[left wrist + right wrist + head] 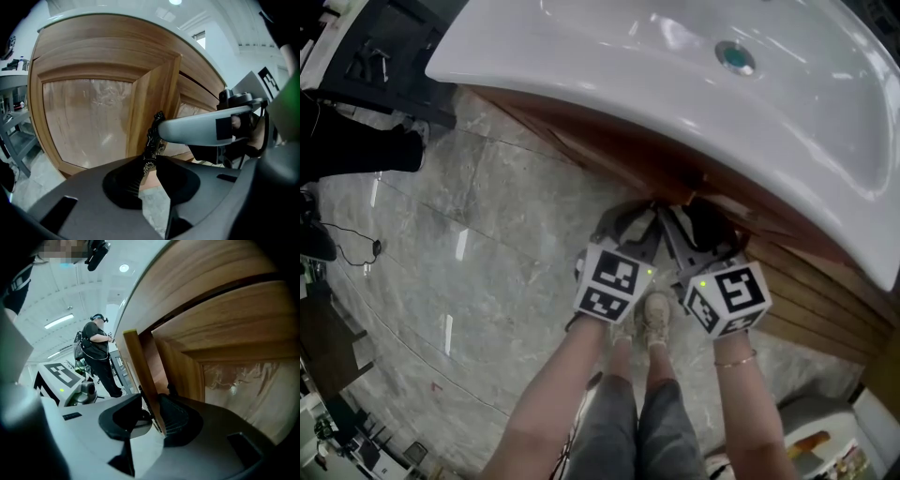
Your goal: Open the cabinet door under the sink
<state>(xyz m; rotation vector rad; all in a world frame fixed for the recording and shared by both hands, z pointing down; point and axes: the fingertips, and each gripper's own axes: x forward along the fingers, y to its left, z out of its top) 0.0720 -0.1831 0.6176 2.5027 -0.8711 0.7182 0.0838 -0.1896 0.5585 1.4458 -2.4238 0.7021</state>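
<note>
In the head view, the white ceramic sink (pixel 675 84) is seen overhanging the brown wooden cabinet (pixel 797 281), so the door and its handle are hidden beneath the rim. The left claw (pixel 630 223) and right claw (pixel 689 220) are held side by side under it, above the grey marble floor (pixel 469 244), with their tips lost in shadow. In the left gripper view, the wooden cabinet door (pixel 150 103), fitted with a film-covered pane, is found standing a little ajar from the frame. The dark ornate metal handle (pixel 153 140) on its free edge is clamped between the left claw's closed jaws, judged so that the door can be drawn outward. The handle's lower end is covered by the claw's body, and 1 pale finger (pixel 197 129) of the right claw is seen crossing just beside the handle. In the right gripper view, the right claw's jaws are spread wide and nothing is gripped. The door's free edge (pixel 140 376) stands between them, probably so that it can be pushed wider. Whether a pad touches the wood cannot be told, the cabinet's inside is dark, and a person in dark clothes (pixel 96 350) is seen well behind.
</note>
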